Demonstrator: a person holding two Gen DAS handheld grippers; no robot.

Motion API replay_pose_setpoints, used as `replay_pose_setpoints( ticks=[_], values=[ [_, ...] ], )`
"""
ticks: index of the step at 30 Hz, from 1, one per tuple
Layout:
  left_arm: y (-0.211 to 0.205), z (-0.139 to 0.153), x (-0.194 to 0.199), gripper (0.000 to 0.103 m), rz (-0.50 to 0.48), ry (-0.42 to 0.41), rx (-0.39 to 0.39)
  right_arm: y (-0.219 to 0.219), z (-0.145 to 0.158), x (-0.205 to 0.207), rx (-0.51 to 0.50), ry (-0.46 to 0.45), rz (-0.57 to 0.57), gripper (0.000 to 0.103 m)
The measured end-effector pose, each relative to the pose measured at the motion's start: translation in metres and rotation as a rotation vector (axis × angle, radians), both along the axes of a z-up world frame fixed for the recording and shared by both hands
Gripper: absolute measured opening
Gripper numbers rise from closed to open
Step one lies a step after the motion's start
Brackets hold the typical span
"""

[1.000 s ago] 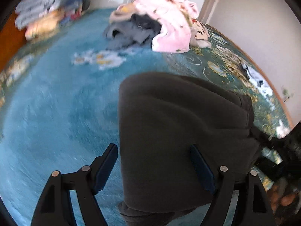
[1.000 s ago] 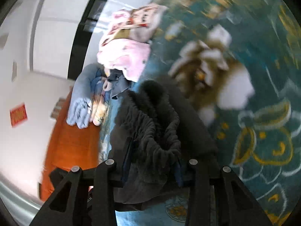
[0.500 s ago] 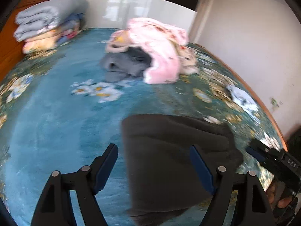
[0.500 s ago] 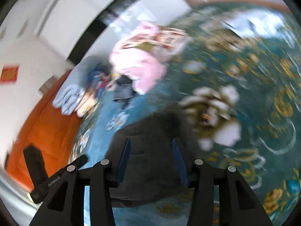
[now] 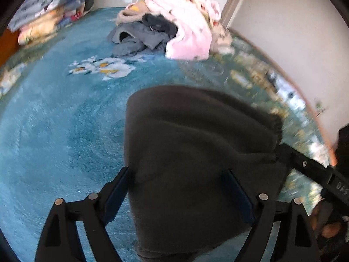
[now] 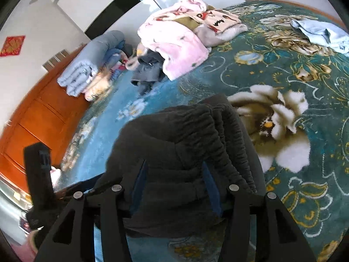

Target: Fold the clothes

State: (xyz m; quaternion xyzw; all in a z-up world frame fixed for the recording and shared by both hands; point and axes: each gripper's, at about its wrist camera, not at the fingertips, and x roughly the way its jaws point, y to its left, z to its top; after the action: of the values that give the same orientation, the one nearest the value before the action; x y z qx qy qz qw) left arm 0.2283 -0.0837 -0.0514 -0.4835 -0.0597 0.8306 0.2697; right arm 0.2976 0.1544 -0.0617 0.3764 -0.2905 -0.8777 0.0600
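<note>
Dark grey trousers (image 5: 196, 152), folded, on the floral bed blanket (image 5: 54, 120) near its front edge. Left gripper (image 5: 176, 194): jaws wide, straddling the cloth, grip uncertain. Right gripper (image 6: 174, 181): jaws clamped on elastic waistband (image 6: 209, 135).

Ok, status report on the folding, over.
Left gripper open over dark grey garment. Right gripper around its gathered waistband, grip unclear. Unfolded pile far off, nothing blocking.

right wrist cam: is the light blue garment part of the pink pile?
No. The light blue garment lies alone on the blanket, apart from the pink pile.
</note>
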Motion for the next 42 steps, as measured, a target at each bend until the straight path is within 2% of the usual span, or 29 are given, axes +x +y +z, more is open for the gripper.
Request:
replay_pose_setpoints(
  ticks=[1, 2, 3, 5, 8, 11, 13, 14, 16, 19, 23, 26, 28, 30, 33, 37, 42],
  values=[
    [-0.009, 0.003, -0.002, 0.089, 0.006, -0.005, 0.046, 0.007, 0.005, 0.009, -0.048, 0.038, -0.017, 0.054],
    [-0.016, 0.003, -0.005, 0.090, 0.014, -0.019, 0.075, 0.015, 0.009, 0.017, -0.091, 0.071, -0.041, 0.066],
    [-0.022, 0.001, -0.011, 0.094, 0.024, -0.044, 0.101, 0.027, 0.010, 0.027, -0.112, 0.086, -0.095, 0.086],
    [-0.035, -0.010, -0.023, 0.095, 0.058, -0.125, 0.163, 0.045, 0.007, 0.039, -0.150, 0.090, -0.179, 0.100],
    [-0.049, -0.028, -0.035, 0.097, 0.111, -0.249, 0.299, 0.063, -0.016, 0.038, -0.252, 0.003, -0.210, 0.100],
    [-0.046, -0.042, -0.042, 0.101, 0.102, -0.323, 0.366, 0.061, -0.038, 0.026, -0.263, -0.096, -0.172, 0.101],
    [-0.044, -0.050, -0.047, 0.102, 0.093, -0.371, 0.409, 0.055, -0.045, 0.017, -0.271, -0.113, -0.135, 0.101],
    [-0.039, -0.049, -0.047, 0.103, 0.076, -0.360, 0.403, 0.053, -0.048, 0.012, -0.273, -0.119, -0.116, 0.103],
    [-0.026, -0.046, -0.048, 0.103, 0.004, -0.352, 0.402, 0.051, -0.049, 0.002, -0.258, -0.115, -0.084, 0.103],
    [-0.009, -0.048, -0.050, 0.103, -0.049, -0.351, 0.351, 0.050, -0.051, -0.012, -0.224, -0.112, -0.030, 0.103],
    [-0.006, -0.046, -0.054, 0.103, -0.045, -0.355, 0.339, 0.046, -0.049, -0.028, -0.174, -0.104, 0.042, 0.103],
    [-0.004, -0.044, -0.057, 0.101, -0.040, -0.357, 0.331, 0.046, -0.049, -0.032, -0.205, -0.108, 0.048, 0.102],
    [-0.003, -0.038, -0.055, 0.096, -0.044, -0.330, 0.319, 0.047, -0.049, -0.031, -0.220, -0.106, 0.047, 0.096],
    [0.000, -0.032, -0.054, 0.090, -0.043, -0.305, 0.300, 0.049, -0.046, -0.031, -0.209, -0.119, 0.054, 0.082],
    [0.005, -0.021, -0.050, 0.085, -0.045, -0.261, 0.274, 0.052, -0.037, -0.031, -0.203, -0.115, 0.077, 0.070],
    [0.015, -0.004, -0.049, 0.085, -0.060, -0.232, 0.278, 0.060, -0.021, -0.034, -0.199, -0.103, 0.120, 0.065],
    [0.065, 0.019, -0.055, 0.085, -0.138, -0.192, 0.300, 0.098, 0.013, -0.038, -0.169, -0.086, 0.134, 0.065]
  ],
)
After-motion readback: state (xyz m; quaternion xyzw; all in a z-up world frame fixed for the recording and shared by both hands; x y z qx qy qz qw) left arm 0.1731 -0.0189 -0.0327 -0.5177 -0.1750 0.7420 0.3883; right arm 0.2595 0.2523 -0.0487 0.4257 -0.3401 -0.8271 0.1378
